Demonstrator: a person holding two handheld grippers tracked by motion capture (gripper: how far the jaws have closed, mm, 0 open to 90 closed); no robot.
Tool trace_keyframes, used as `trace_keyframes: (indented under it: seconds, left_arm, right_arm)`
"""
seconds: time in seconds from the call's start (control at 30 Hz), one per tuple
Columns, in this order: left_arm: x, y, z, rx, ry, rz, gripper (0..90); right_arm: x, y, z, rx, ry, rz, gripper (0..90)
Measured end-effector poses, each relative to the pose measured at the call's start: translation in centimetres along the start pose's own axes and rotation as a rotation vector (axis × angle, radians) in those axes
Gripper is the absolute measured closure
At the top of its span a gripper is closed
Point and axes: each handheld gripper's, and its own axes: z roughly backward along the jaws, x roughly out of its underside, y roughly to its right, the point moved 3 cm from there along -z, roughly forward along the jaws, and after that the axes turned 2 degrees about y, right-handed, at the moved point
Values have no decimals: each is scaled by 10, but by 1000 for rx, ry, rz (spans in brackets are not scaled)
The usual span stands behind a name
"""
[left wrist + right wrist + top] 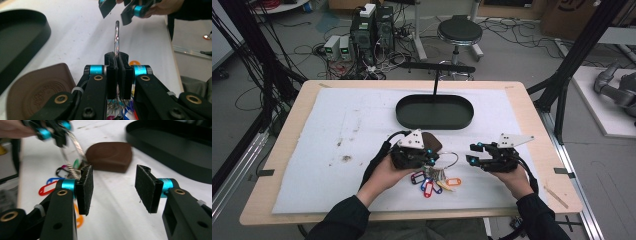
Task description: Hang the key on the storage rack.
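Note:
A large metal key ring carries keys and several coloured plastic tags that lie on the white mat. My left gripper is shut on the ring, which stands up between its closed jaws. Beside that gripper sits a brown leather pouch, also seen in the left gripper view and the right gripper view. My right gripper is open to the right of the ring, jaws wide apart with nothing between them. The ring rises just beyond its left fingertip.
A black oval tray with an upright handle lies behind the hands on the white mat. Beyond the table are a stool, computers and cables on the floor. Black frame posts stand at both sides.

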Motion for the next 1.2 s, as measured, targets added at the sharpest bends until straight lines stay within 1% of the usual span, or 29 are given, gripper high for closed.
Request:
trace_keyframes:
  seconds: [0.1, 0.13, 0.17, 0.23, 0.3, 0.43, 0.47, 0.5, 0.57, 0.67, 0.87, 0.97, 1.03, 1.1, 1.17, 1.2]
  left_arm:
    - [-8, 2, 11, -22, 34, -2, 863]
    - [-10, 2, 15, -26, 38, -7, 864]
    - [-13, 2, 19, -33, 54, -3, 863]
    - [-18, 2, 27, -43, 65, -19, 863]
    - [-23, 3, 34, -57, 84, -23, 863]
    - [-32, 1, 49, -91, 114, -34, 863]
    - [-34, 0, 54, -102, 120, -41, 863]
    - [-36, -1, 57, -104, 122, -47, 863]
    - [-41, -2, 63, -122, 139, -49, 864]
    - [-48, -5, 74, -152, 152, -66, 863]
    - [-62, -15, 92, -223, 180, -71, 863]
    - [-65, -22, 98, -251, 183, -67, 863]
    - [-66, -28, 100, -270, 186, -56, 863]
    - [-66, -36, 103, -288, 188, -44, 863]
    - [-65, -46, 104, -307, 202, -20, 863]
    - [-64, -49, 105, -312, 200, -16, 864]
  right_arm:
    - [2, 6, 5, 59, 8, -37, 452]
    - [2, 9, 6, 78, 7, -51, 441]
    - [3, 11, 7, 99, 5, -67, 437]
    - [5, 16, 9, 126, 9, -86, 422]
    - [6, 19, 12, 155, 9, -107, 416]
    - [8, 24, 15, 186, 15, -125, 414]
    - [8, 24, 15, 186, 14, -132, 414]
    - [8, 24, 16, 190, 15, -134, 414]
    - [9, 25, 16, 195, 18, -135, 415]
    - [9, 26, 17, 202, 15, -142, 416]
    - [10, 29, 19, 227, 17, -152, 421]
    - [11, 31, 20, 235, 16, -157, 424]
    - [12, 31, 21, 240, 17, -159, 425]
    - [12, 31, 21, 242, 16, -166, 426]
    - [12, 32, 22, 245, 20, -161, 426]
    - [12, 32, 22, 245, 20, -165, 428]
